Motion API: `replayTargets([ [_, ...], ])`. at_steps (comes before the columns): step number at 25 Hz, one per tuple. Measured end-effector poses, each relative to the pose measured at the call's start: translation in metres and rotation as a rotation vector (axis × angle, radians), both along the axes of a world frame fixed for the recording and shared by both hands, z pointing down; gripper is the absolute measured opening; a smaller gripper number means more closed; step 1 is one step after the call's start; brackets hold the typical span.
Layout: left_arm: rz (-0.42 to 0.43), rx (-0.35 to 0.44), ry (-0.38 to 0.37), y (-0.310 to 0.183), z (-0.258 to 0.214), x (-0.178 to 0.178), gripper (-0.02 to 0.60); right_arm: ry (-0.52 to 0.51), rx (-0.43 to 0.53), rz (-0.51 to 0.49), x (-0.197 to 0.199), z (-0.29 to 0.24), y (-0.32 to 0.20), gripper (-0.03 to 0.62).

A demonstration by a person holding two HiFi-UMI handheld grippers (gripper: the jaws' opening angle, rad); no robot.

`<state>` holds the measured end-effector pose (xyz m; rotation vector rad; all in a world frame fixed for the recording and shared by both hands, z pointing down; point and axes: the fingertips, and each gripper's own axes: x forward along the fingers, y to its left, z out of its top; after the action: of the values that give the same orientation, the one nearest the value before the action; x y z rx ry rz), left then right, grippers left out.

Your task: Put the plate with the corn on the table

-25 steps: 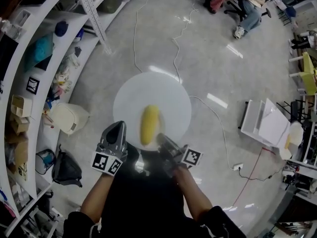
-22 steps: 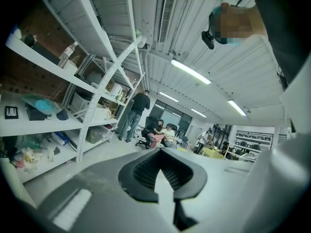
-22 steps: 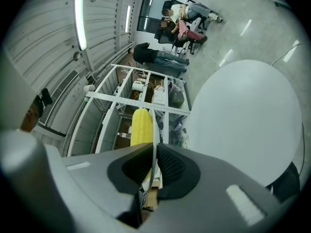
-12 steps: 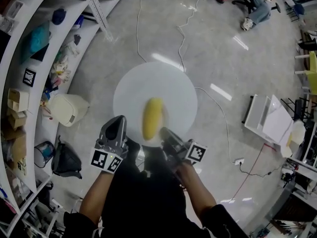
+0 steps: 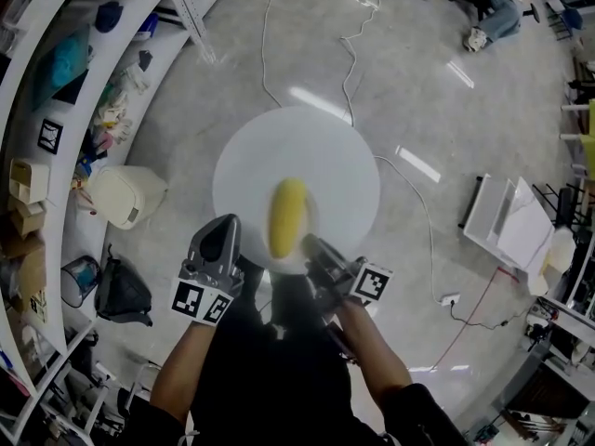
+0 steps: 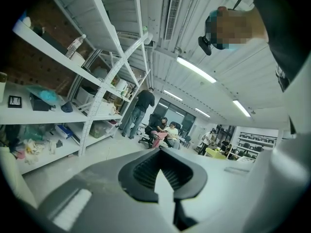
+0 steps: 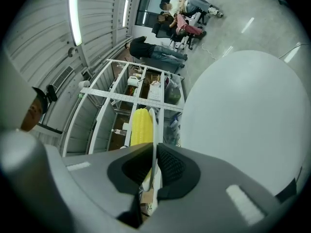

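In the head view a yellow corn cob lies on a white plate that hangs over the near edge of the round white table. My right gripper is shut on the plate's near rim. In the right gripper view the thin plate rim is pinched between the jaws, with the corn to its left and the tabletop to the right. My left gripper hangs left of the plate, beside the table's edge, shut with nothing in it.
Curved white shelves full of items run along the left. A white bin and a black bag stand on the floor below them. Cables trail across the floor. A white folded frame stands at the right.
The table has come nearer and looks larger. The plate with the corn has moved a little forward over its near edge, still in my right gripper.
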<state>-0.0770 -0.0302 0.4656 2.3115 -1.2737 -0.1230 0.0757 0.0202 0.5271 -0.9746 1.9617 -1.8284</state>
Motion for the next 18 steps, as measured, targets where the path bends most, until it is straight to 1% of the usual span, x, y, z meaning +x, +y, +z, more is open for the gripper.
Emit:
replayTargets([
  [7,-0.003,-0.014,-0.014,-0.004,0.02,-0.003,0.003,0.0,-0.004,-0.022,-0.002,0.011,-0.003,0.035],
  [18,-0.017,-0.032,-0.002,-0.011,0.046,-0.003,0.003,0.008,-0.009,-0.063,-0.008,0.038,-0.011,0.035],
])
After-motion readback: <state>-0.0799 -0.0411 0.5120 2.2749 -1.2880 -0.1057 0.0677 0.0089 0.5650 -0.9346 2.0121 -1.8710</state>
